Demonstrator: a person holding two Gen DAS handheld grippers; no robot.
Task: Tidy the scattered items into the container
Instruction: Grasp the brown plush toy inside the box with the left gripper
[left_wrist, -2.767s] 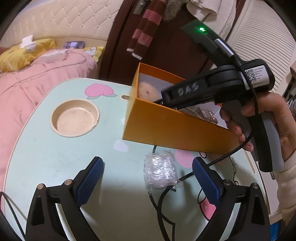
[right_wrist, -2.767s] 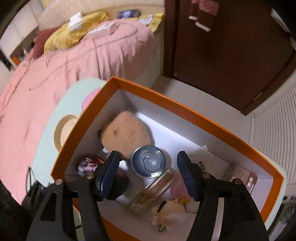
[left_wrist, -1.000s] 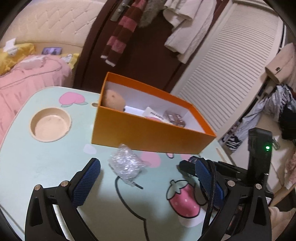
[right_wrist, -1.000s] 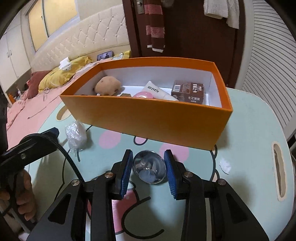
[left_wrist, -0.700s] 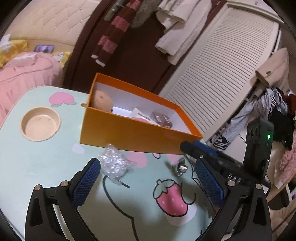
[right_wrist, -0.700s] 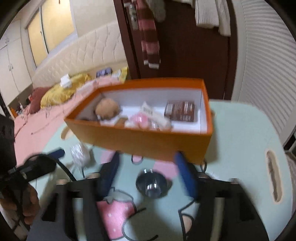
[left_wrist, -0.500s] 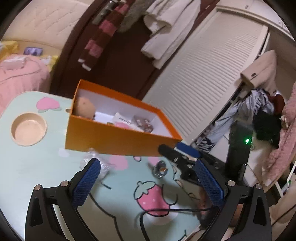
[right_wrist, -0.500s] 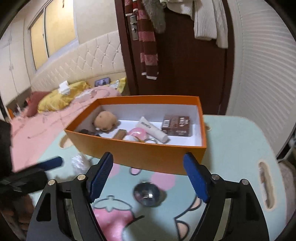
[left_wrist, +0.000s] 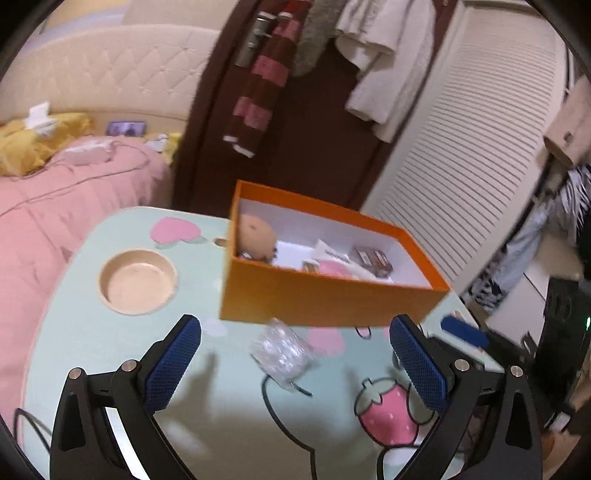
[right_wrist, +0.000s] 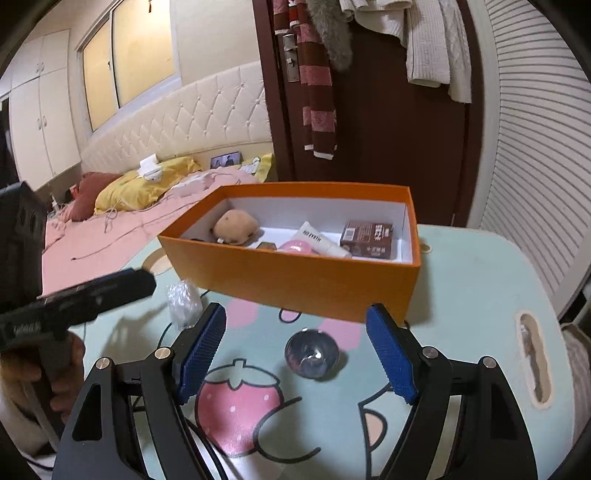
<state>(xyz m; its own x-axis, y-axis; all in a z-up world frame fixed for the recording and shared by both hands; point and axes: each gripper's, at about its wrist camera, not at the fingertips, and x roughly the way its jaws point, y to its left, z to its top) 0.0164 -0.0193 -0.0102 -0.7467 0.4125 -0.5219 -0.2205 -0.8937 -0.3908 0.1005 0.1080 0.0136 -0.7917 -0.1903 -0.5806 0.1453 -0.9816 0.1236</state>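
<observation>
Released, the glass jar (right_wrist: 311, 354) sits on the table before both grippers' wide, empty jaws.

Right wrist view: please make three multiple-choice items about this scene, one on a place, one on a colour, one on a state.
1. Where is the small glass jar?
A. inside the box
B. on the table, in front of the box
C. held in a tool

2. What colour is the outside of the box?
A. orange
B. green
C. black

3. How is the right tool?
A. shut on the jar
B. shut, empty
C. open, empty

Answers: 1 B, it rests on the table near the box wall. 2 A, the walls are orange. 3 C, its blue pads stand wide apart.
</observation>
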